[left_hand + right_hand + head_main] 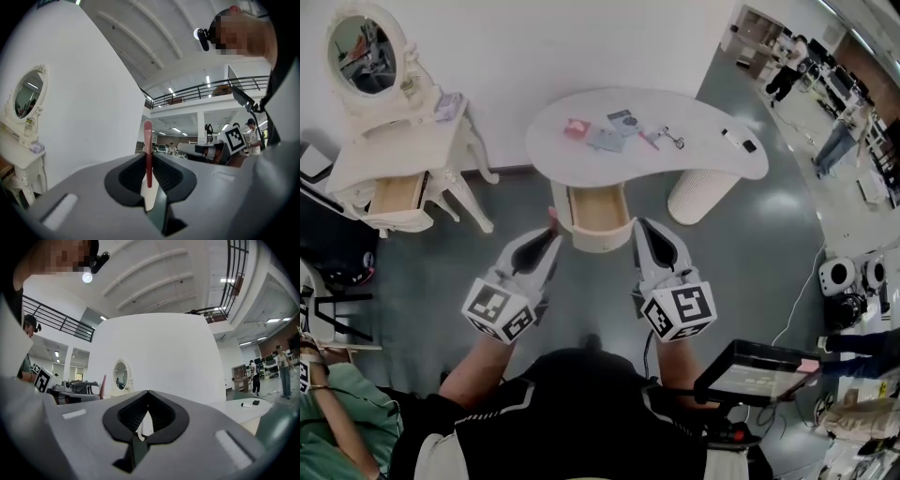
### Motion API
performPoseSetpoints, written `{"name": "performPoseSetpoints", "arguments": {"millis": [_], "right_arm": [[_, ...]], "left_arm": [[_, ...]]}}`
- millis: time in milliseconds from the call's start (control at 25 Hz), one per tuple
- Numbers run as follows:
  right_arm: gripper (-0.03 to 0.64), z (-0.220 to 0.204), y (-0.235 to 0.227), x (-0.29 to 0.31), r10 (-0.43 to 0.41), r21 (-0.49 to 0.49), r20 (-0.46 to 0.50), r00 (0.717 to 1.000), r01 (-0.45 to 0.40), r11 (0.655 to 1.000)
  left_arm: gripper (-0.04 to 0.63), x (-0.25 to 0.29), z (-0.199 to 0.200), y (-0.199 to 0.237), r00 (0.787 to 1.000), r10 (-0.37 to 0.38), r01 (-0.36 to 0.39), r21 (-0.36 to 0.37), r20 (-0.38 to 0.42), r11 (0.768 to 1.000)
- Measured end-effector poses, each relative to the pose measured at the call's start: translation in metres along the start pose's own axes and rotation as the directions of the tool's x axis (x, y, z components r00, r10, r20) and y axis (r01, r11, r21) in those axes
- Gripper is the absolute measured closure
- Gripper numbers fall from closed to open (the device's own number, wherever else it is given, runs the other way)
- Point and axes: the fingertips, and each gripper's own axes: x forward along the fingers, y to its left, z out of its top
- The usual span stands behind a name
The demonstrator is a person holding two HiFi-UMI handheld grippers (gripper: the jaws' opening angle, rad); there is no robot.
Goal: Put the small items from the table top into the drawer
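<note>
Left gripper clamped on a slim red-pink stick. The stick stands upright between the jaws in the left gripper view, w/ its rounded tip well past the jaw tips. Right gripper: jaws together at the tips, nothing between them. In the head view both grippers point toward 12 o'clock and flank the open light-wood drawer, left at its 8 o'clock, right at its 4 o'clock. The stick's pink tip sits just beside the drawer's left rim; can't tell if they touch. Drawer interior looks bare wood. The drawer hangs under the white kidney-shaped table top, which rests on a white fluted cylinder base at the drawer's 3 o'clock. Small items on the top, at 12 to 2 o'clock of the drawer: small pink square piece, two flat grey-blue cards, thin pink stick-like item, dark wire-handled tool, and a small white piece w/ a small black piece near the right end. White dressing table w/ oval mirror at 10 o'clock, well apart.
</note>
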Motion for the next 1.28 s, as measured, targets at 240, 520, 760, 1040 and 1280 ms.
{"name": "performPoseSetpoints", "arguments": {"millis": [240, 520, 760, 1040, 1280], "right_arm": [[0.615, 0.001, -0.036, 0.005, -0.007, -0.002, 0.018, 1.000, 0.007, 1.000], [0.615, -0.007, -0.058, 0.016, -0.006, 0.026, 0.010, 1.000, 0.006, 1.000], [0.615, -0.005, -0.063, 0.041, -0.035, 0.021, 0.005, 0.999, 0.035, 0.999], [0.615, 0.005, -0.054, 0.083, -0.057, -0.007, 0.015, 0.998, 0.057, 0.998], [0.615, 0.010, -0.049, 0.113, -0.098, -0.018, 0.011, 0.995, 0.098, 0.995]], "left_arm": [[0.551, 0.029, -0.002, -0.002, 1.000, 0.012, -0.011, 0.023, -0.017, 1.000], [0.551, 0.051, -0.008, 0.000, 0.999, 0.015, -0.014, 0.032, -0.039, 0.999], [0.551, 0.069, -0.006, 0.022, 0.999, -0.022, 0.023, 0.013, -0.046, 1.000], [0.551, 0.087, 0.007, 0.069, 0.997, -0.072, 0.072, 0.012, -0.031, 0.997], [0.551, 0.097, 0.018, 0.099, 0.993, -0.117, 0.117, 0.013, -0.010, 0.993]]}}
